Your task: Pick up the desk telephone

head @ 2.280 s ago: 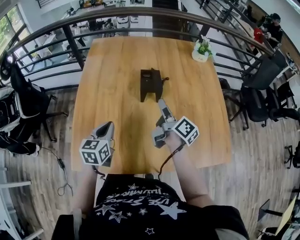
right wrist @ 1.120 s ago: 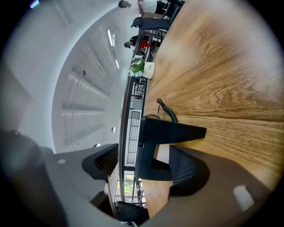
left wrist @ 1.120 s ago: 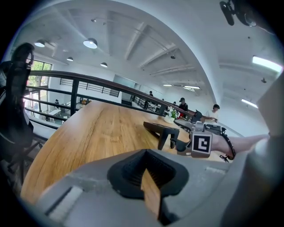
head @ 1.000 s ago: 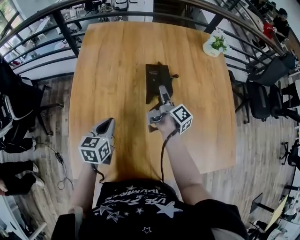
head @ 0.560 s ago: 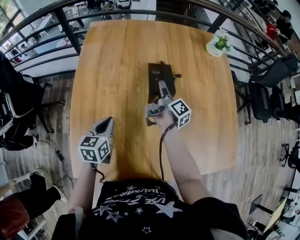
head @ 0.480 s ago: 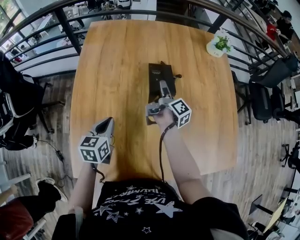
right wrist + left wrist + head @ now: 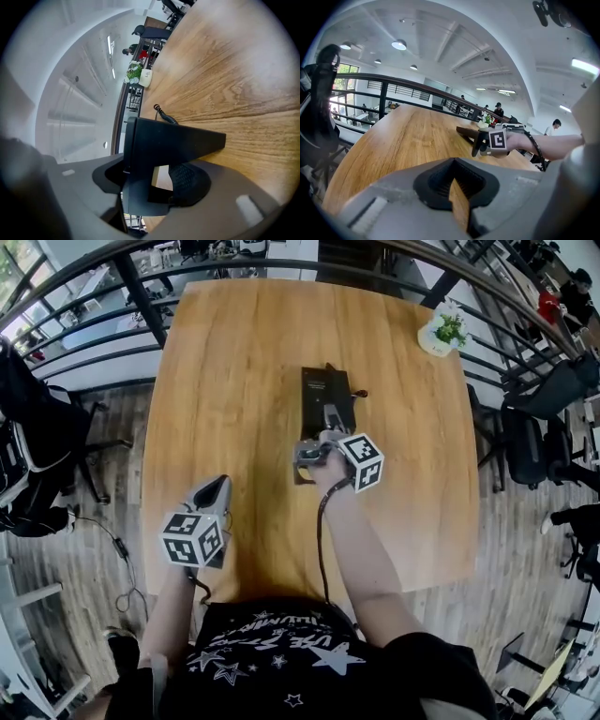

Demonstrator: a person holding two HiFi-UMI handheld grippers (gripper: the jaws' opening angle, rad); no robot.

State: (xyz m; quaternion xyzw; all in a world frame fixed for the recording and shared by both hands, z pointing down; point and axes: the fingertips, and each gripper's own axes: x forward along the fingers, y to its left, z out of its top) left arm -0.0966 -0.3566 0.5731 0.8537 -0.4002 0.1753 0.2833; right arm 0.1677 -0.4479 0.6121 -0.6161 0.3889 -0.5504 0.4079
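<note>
The black desk telephone (image 7: 323,395) rests on the wooden table (image 7: 225,381) a little beyond its middle, with a coiled cord (image 7: 354,393) at its right side. My right gripper (image 7: 330,418) is at the phone's near end. In the right gripper view the wedge-shaped telephone (image 7: 164,140) sits between the jaws of the right gripper (image 7: 150,183), which are closing; a sliver of gap shows beside the right pad (image 7: 190,180). My left gripper (image 7: 214,488) hovers over the table's near left, shut and empty, well away from the phone.
A small potted plant (image 7: 442,334) stands at the table's far right corner. A metal railing (image 7: 141,306) curves round the far and left sides. Office chairs (image 7: 534,418) stand to the right, and a black chair (image 7: 37,427) to the left.
My right gripper has moved forward and down onto the telephone's near end, and its jaws now straddle it. The left gripper has stayed where it was.
</note>
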